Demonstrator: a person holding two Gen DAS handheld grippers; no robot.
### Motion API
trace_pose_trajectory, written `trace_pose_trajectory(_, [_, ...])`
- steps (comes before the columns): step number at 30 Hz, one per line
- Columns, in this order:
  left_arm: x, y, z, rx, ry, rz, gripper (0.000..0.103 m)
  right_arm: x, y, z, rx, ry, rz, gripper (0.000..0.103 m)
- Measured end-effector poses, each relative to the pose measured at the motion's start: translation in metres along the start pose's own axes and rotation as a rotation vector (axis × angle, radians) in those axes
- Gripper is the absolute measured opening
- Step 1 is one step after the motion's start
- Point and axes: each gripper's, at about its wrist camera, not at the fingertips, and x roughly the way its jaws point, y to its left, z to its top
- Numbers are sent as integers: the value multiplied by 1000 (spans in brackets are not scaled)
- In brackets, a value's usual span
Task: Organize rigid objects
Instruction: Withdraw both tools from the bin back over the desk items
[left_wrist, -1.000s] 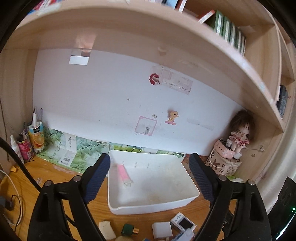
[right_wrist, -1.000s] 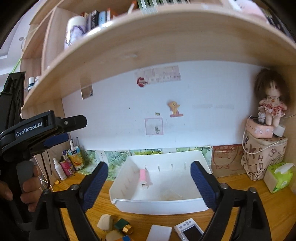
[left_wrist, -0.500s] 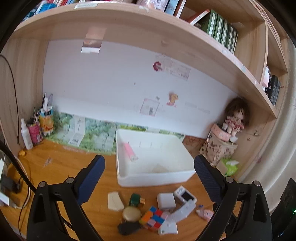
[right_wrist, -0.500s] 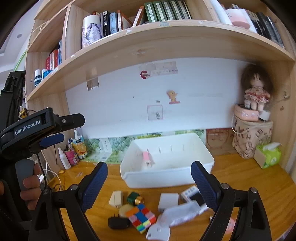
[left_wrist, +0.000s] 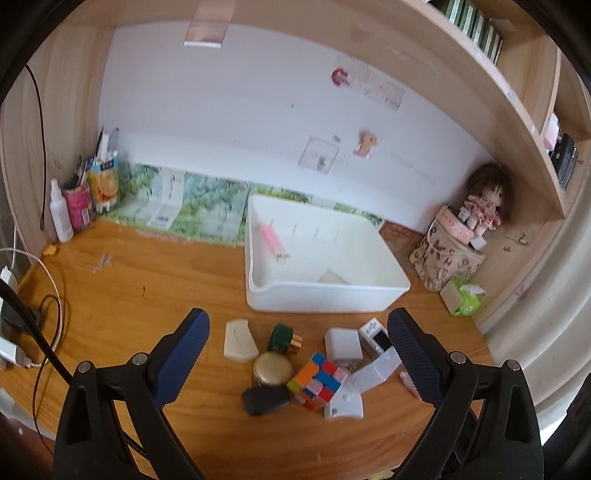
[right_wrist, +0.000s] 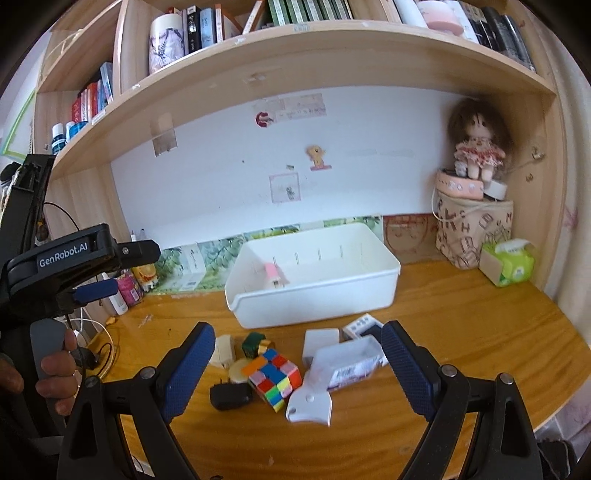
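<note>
A white bin (left_wrist: 325, 295) (right_wrist: 317, 299) stands on the wooden desk with a pink tube (left_wrist: 272, 240) (right_wrist: 274, 275) lying inside. In front of it lies a cluster: a colour cube (left_wrist: 317, 380) (right_wrist: 275, 376), a black plug (left_wrist: 264, 400) (right_wrist: 229, 395), a round gold lid (left_wrist: 272, 367), a green and gold bottle (left_wrist: 284, 336) (right_wrist: 255, 343), a cream piece (left_wrist: 238, 339), a white block (left_wrist: 343, 343) (right_wrist: 320, 341), a small white device (left_wrist: 375, 334) and a clear plastic case (right_wrist: 347, 360). My left gripper (left_wrist: 297, 341) and right gripper (right_wrist: 297, 341) both hover open above the cluster, holding nothing.
A doll (right_wrist: 476, 147) sits on a patterned bag (right_wrist: 472, 229) at the right, beside a green tissue pack (right_wrist: 509, 262). Pen cups and a spray bottle (left_wrist: 61, 214) stand at the left, with cables (left_wrist: 33, 295) near the desk edge. A hand (right_wrist: 55, 373) grips the left tool.
Both grippers pulled back from the bin and tilted down, so the cluster of small objects in front of it came into view. The left jaws stand a little wider than a second ago.
</note>
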Motion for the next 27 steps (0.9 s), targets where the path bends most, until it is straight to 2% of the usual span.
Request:
trace_pose_trajectory(8, [20,-9,-12,18,128,-6,98,-2,-4,-9,16,61,-37,92])
trace_pose_trajectory(13, [30,-18,-17,34,179,-19,98,2,-12,-15,28,105,-47,92])
trace_pose_trajectory(23, [57,-37,-30,17,298,3,98,17,-46,-22,39,213,-58,92])
trace_pose_trajectory(27, [70,-51,-34,16,341,20,98,30,-63,-22,28,282,-61,92])
